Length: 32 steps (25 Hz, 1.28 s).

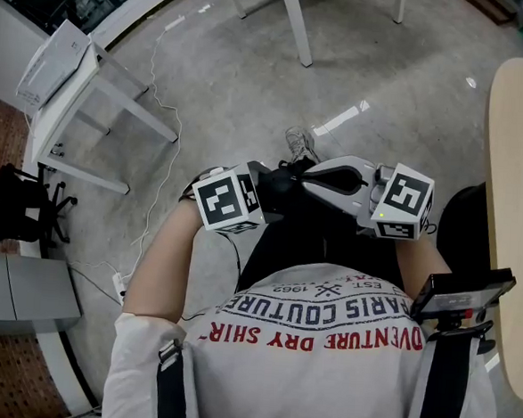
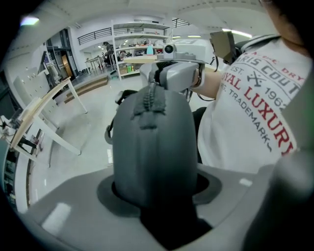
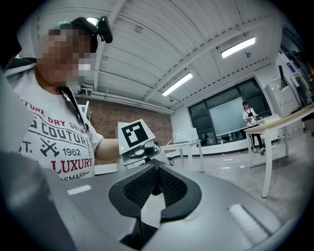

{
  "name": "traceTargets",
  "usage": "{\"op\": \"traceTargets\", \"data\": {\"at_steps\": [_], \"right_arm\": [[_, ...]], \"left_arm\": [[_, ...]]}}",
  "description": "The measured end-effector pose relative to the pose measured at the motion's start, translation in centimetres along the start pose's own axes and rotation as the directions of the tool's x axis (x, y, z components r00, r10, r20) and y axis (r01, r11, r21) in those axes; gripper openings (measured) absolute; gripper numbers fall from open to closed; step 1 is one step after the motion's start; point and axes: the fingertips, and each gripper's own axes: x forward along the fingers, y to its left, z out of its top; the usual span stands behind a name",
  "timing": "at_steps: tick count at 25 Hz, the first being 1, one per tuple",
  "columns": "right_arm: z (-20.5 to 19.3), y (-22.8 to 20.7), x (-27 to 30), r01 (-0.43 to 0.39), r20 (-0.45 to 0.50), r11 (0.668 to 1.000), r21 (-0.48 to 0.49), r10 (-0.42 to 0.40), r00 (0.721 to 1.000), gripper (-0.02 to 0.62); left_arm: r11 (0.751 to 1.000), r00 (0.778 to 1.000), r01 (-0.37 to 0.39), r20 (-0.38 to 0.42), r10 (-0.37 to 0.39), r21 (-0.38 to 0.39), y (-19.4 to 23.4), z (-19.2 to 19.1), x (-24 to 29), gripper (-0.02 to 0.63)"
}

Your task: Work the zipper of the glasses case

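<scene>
1 case (image 2: 152, 142), 1 zipper (image 2: 148, 110), 2 grippers and 2 marker cubes (image 1: 226, 199). The case hangs in front of the person's (image 1: 324, 342) chest, over the floor, between the 2 grippers. Both forearms are bent inward so the grippers meet. The left gripper (image 2: 156, 193) tilts steeply down, its jaws clamped on the case's sides at 1 end. The right gripper (image 3: 155, 171) lies level and points at the left one. Its jaws are nearly together, tips pinched on the small pull (image 3: 155, 164) at the case's far end.
</scene>
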Motion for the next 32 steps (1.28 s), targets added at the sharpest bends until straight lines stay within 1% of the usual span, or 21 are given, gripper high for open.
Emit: {"op": "traceTargets", "data": {"at_steps": [6,12,15,19,21,27,30,32], "right_arm": [[0.2,0.6,0.1,-0.027,-0.012,0.999,-0.023,0.027,1.0,0.021],[0.4,0.8,0.0,-0.041,-0.003,0.999,-0.026,0.041,0.999,0.02],[0.5,0.8,-0.1,-0.043,-0.003,0.999,-0.03,0.043,0.999,0.02],[0.6,0.7,-0.3,-0.049,0.012,0.999,-0.018,0.049,0.999,0.018],[0.6,0.8,-0.4,-0.054,0.021,0.998,-0.012,0.054,0.998,0.018],[0.5,0.7,-0.6,-0.065,0.043,0.998,0.015,0.064,0.997,0.018],[0.7,0.7,-0.7,-0.072,0.051,0.997,0.018,0.071,0.996,0.018],[0.9,0.8,-0.8,-0.081,0.058,0.997,0.019,0.08,0.995,0.018]], "left_arm": [[0.999,0.999,0.04,0.001,-0.04,0.028,-0.6,-0.3,-0.4,0.244],[0.998,0.998,0.06,0.023,-0.06,0.033,-0.9,-0.1,-1.0,0.242],[0.997,0.996,0.075,0.05,-0.076,0.027,-1.0,0.0,-1.3,0.242],[0.994,0.988,0.109,0.111,-0.11,0.015,-1.2,0.5,-1.7,0.242],[0.991,0.98,0.132,0.146,-0.132,0.008,-1.4,0.8,-1.8,0.242],[0.979,0.948,0.204,0.256,-0.191,-0.024,-2.0,1.8,-2.5,0.242],[0.972,0.927,0.231,0.311,-0.209,-0.035,-2.1,2.3,-2.9,0.242],[0.967,0.908,0.253,0.354,-0.223,-0.04,-2.3,2.8,-3.2,0.242]]}}
